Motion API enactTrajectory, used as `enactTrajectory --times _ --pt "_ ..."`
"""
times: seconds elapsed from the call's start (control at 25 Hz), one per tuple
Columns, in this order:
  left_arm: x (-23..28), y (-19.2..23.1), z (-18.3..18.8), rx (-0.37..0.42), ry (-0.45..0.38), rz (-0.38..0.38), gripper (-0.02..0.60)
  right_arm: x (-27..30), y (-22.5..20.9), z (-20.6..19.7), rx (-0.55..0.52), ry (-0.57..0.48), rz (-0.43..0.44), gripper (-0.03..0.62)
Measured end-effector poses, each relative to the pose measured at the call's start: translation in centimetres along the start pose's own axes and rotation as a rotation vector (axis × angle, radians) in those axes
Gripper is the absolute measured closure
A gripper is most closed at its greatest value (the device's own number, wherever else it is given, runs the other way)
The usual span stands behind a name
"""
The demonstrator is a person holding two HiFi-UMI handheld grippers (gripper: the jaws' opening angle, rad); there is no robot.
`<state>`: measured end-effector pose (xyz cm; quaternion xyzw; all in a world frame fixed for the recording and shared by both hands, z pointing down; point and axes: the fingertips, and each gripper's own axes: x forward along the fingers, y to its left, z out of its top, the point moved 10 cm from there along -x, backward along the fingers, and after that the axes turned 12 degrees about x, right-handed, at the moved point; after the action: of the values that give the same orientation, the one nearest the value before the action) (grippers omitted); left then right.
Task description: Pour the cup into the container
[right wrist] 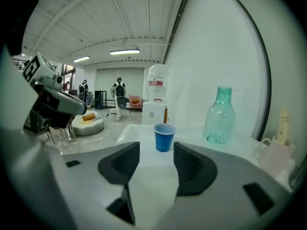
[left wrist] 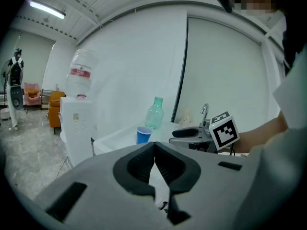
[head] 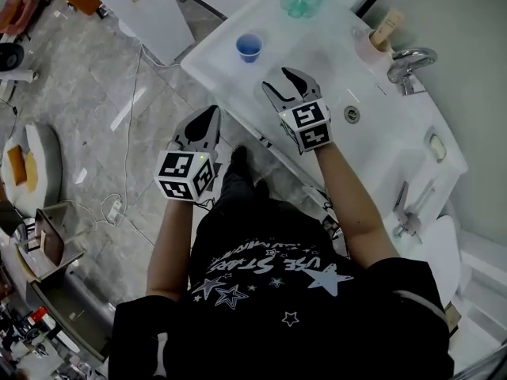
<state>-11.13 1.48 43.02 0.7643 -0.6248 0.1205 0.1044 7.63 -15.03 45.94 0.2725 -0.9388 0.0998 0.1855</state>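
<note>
Right gripper (right wrist: pixel 157 150) with jaws apart and empty; blue cup (right wrist: pixel 164 137) beyond the gap, clear of both pads. Left gripper (left wrist: pixel 154 145) with tips together, likewise empty, out over the floor beside the white counter (head: pixel 222 54). Cup upright near the counter's edge, long axis vertical, mouth up, contents not visible. Green-tinted bottle (right wrist: pixel 219 115) upright further back, cut off by the head view's top edge. Red label on the water-cooler jug (left wrist: pixel 80 73) too small to read; shirt (head: pixel 277 291) print upside down, hard to read.

Grey marble floor (head: pixel 95 77), white wall (left wrist: pixel 129 71), ceiling strip light (left wrist: pixel 46 9), water dispenser (left wrist: pixel 76 123)
</note>
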Motion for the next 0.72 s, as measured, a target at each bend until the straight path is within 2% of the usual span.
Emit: enactTrajectory --times 0.28,0.44,0.52,0.72 --pt "-3.8 -3.6 -0.7 0.008 -0.005 0.005 0.571 -5.3 1.8 -0.5 0.031 -0.051 -0.009 0.43" --pt "-4.4 -4.4 -0.7 0.016 -0.013 0.002 0.571 -7.2 2.1 -0.7 0.046 -0.089 -0.025 0.501" --pt "-4.6 -4.5 -0.7 0.016 -0.017 0.003 0.571 -7.8 2.1 -0.7 0.062 -0.105 -0.038 0.574" --pt "-5.8 -5.1 -1.9 -0.005 -0.021 -0.002 0.571 -9.1 2.9 -1.0 0.093 -0.129 -0.068 0.588"
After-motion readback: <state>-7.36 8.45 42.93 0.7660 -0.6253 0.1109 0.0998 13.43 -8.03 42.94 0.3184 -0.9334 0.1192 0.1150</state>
